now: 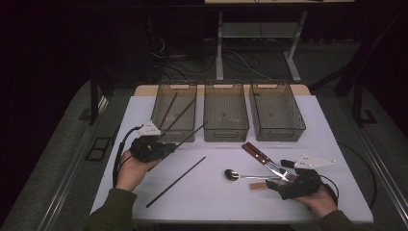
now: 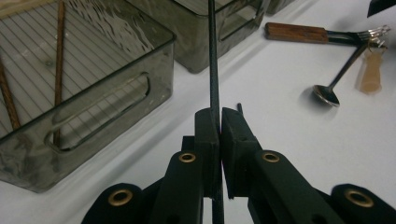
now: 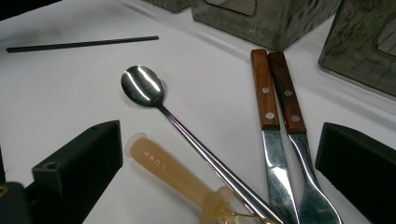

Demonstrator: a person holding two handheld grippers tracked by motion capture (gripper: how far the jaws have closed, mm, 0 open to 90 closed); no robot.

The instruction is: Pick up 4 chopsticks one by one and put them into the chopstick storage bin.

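**Left gripper clamps one black chopstick, right one spread over the cutlery**

Nearest in the high view are two hands. At 9 o'clock the left gripper (image 1: 166, 147) is clenched on a thin black chopstick (image 1: 190, 134) that points toward 2 o'clock. A second black chopstick (image 1: 175, 182) lies on the white table (image 1: 216, 199). Three grey bins (image 1: 226, 118) stand in a row at 12 o'clock; the left bin (image 1: 174, 113) contains two brown sticks (image 1: 181, 114), the other two look empty.

Left gripper view: both jaws press the chopstick (image 2: 213, 70), straight and matte, beside the left bin (image 2: 84, 93).

Right gripper view: the right gripper (image 3: 219, 163) has its jaws wide apart, grasping nothing. Between them lie one spoon (image 3: 142, 86), one fork (image 3: 287, 100), one knife (image 3: 264, 91) and one translucent handle (image 3: 168, 170).
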